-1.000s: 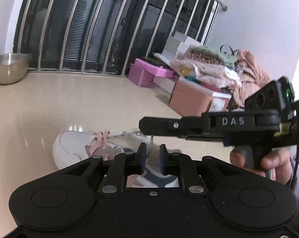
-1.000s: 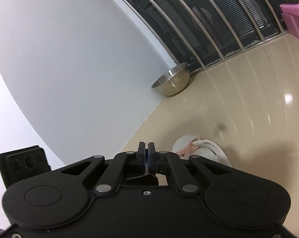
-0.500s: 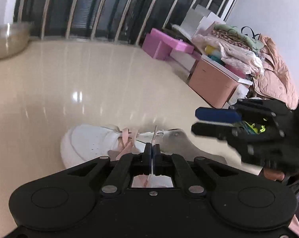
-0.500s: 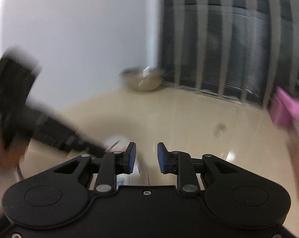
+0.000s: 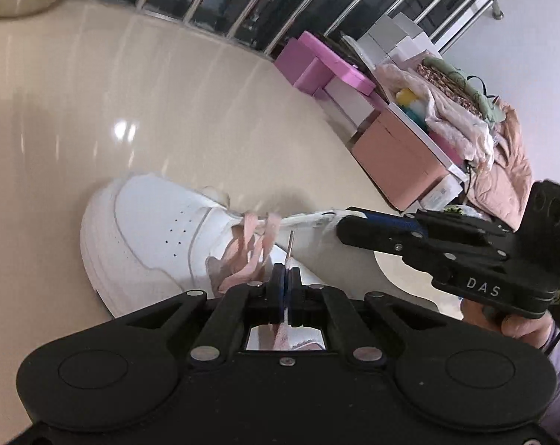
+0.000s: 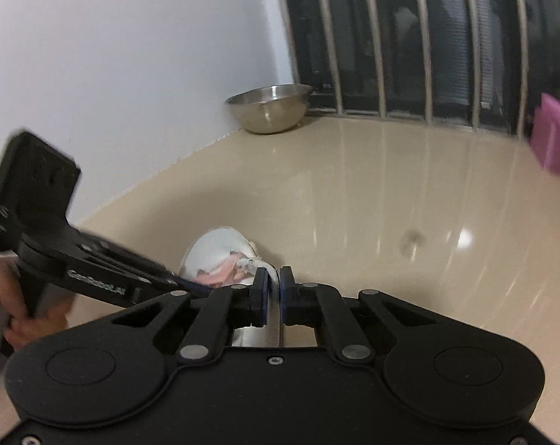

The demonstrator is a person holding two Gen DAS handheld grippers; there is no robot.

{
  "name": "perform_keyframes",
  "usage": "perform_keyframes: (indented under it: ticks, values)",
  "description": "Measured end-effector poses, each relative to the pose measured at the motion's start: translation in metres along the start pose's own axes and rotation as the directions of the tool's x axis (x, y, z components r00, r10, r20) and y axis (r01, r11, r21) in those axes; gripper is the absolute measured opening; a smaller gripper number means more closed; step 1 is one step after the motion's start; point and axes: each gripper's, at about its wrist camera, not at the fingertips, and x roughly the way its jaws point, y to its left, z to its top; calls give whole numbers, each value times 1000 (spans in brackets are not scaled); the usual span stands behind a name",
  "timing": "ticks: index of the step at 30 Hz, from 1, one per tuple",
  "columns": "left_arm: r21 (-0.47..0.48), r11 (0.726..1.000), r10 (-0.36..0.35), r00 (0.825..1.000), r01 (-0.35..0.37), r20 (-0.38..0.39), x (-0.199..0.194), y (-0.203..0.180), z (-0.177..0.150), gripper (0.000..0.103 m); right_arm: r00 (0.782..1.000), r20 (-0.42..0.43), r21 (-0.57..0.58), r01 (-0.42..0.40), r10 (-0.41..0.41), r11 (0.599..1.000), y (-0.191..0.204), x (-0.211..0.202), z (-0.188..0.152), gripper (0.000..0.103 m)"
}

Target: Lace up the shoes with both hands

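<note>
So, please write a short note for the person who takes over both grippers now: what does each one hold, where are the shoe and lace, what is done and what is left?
Left gripper: shut on the pink lace, with the lace tip sticking up past its fingers.
Right gripper: closed on the white collar edge of the shoe, holding it steady.
White sneaker: on the beige floor, toe pointing away from the person.
Done: the pink lace crosses a few lower eyelets.
Left: thread the tip through the upper eyelets, likely the one near the right gripper. How many remain cannot be told.
</note>
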Motion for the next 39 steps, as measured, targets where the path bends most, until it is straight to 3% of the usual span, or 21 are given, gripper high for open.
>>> perform_keyframes:
  ticks: [6, 12, 25, 39]
  values:
    - [-68, 997, -41, 998, 38, -41, 3, 12, 6, 3, 1000, 12, 82, -13, 12, 997, -9, 0, -5, 5]
    - [-23, 999, -29, 998, 28, -64, 9, 9, 12, 3, 1000, 22, 93, -5, 3, 996, -5, -3, -9, 6]
    - [130, 989, 66, 997, -71, 42, 1, -22, -3, 4, 999, 38, 135, -12, 7, 991, -8, -6, -13, 6]
    - [179, 979, 84, 994, -95, 70, -4, -31, -5, 4, 999, 43, 147, -12, 6, 989, -6, -7, -14, 7]
